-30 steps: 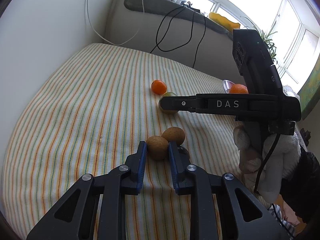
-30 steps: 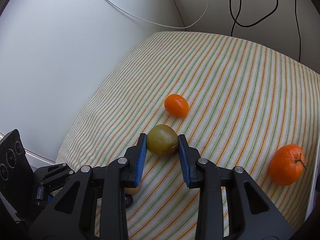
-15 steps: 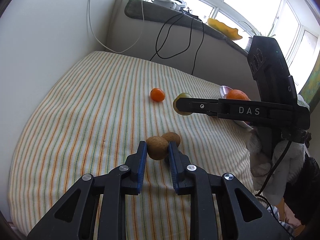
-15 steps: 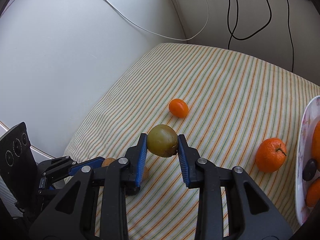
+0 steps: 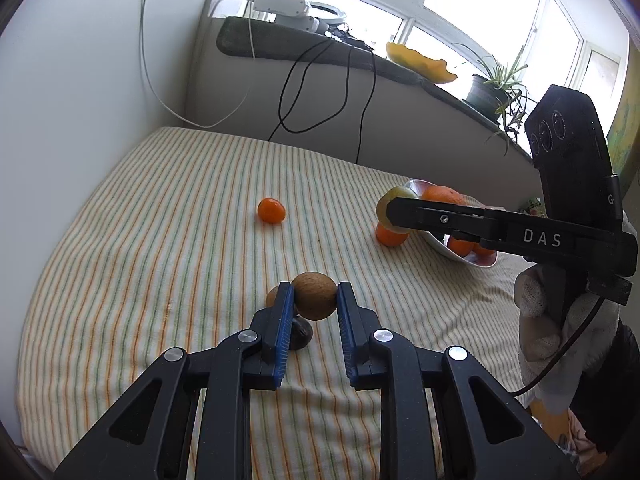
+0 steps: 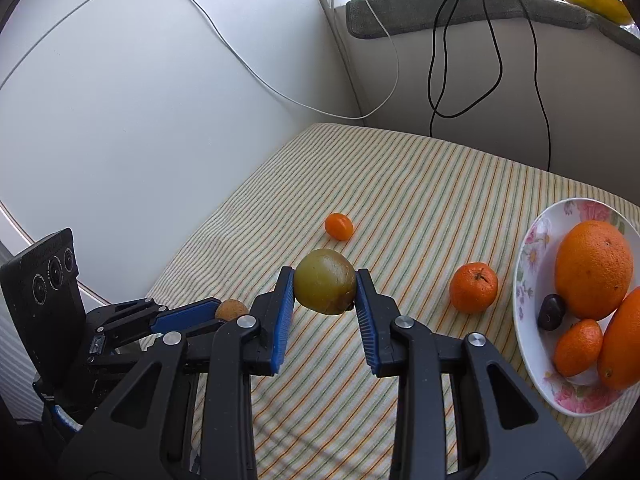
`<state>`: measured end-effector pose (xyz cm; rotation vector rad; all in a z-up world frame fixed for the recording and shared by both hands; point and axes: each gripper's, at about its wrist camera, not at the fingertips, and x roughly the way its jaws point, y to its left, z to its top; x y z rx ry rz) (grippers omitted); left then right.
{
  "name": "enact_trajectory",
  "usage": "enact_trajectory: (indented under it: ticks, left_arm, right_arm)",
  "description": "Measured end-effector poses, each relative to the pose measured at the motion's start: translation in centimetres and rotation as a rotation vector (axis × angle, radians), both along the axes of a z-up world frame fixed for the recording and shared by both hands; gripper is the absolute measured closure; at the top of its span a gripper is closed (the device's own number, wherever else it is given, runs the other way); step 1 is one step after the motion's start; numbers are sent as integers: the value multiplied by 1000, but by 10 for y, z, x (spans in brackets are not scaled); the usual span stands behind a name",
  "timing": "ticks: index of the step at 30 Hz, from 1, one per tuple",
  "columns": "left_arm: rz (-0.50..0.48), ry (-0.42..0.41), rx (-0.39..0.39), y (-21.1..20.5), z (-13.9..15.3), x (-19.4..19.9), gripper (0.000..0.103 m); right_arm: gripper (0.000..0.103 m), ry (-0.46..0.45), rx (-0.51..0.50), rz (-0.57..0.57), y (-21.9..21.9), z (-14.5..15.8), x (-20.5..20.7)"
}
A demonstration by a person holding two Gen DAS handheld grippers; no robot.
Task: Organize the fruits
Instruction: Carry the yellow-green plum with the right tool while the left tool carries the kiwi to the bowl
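Observation:
My left gripper [image 5: 314, 296] is shut on a brown kiwi [image 5: 315, 295], lifted above the striped cloth. Below it lie a second kiwi [image 5: 273, 295] and a dark fruit [image 5: 301, 334]. My right gripper [image 6: 325, 282] is shut on a green-yellow apple [image 6: 325, 281], held in the air left of the floral bowl [image 6: 532, 344]; in the left wrist view the same apple [image 5: 390, 204] shows at the tip of that gripper. The bowl holds oranges [image 6: 594, 268], a small mandarin and a dark plum [image 6: 551, 311]. A mandarin [image 6: 473, 287] lies beside the bowl, and a small orange one [image 6: 339, 226] farther back.
The striped cloth [image 5: 160, 240] covers a table against a white wall and a padded ledge. Black and white cables [image 6: 480, 60] hang down the ledge. A gloved hand [image 5: 548, 320] holds the right gripper. A potted plant [image 5: 490, 88] stands on the sill.
Both grippers have risen with their fruit. The right one carried the apple off the cloth and rightward to the bowl, which has come into view. The left lifted its kiwi clear of its neighbour.

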<state>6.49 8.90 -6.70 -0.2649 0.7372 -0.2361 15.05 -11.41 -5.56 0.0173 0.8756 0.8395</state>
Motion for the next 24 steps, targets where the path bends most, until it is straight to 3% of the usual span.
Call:
enact_trajectory:
  ticks: [11, 24]
  left_arm:
    - [-58, -23, -5, -32, 12, 16, 83]
    - [-144, -53, -5, -79, 28, 45, 83]
  right_arm:
    - [72, -40, 9, -118, -69, 17, -8]
    - [72, -113, -48, -226, -128, 24, -11]
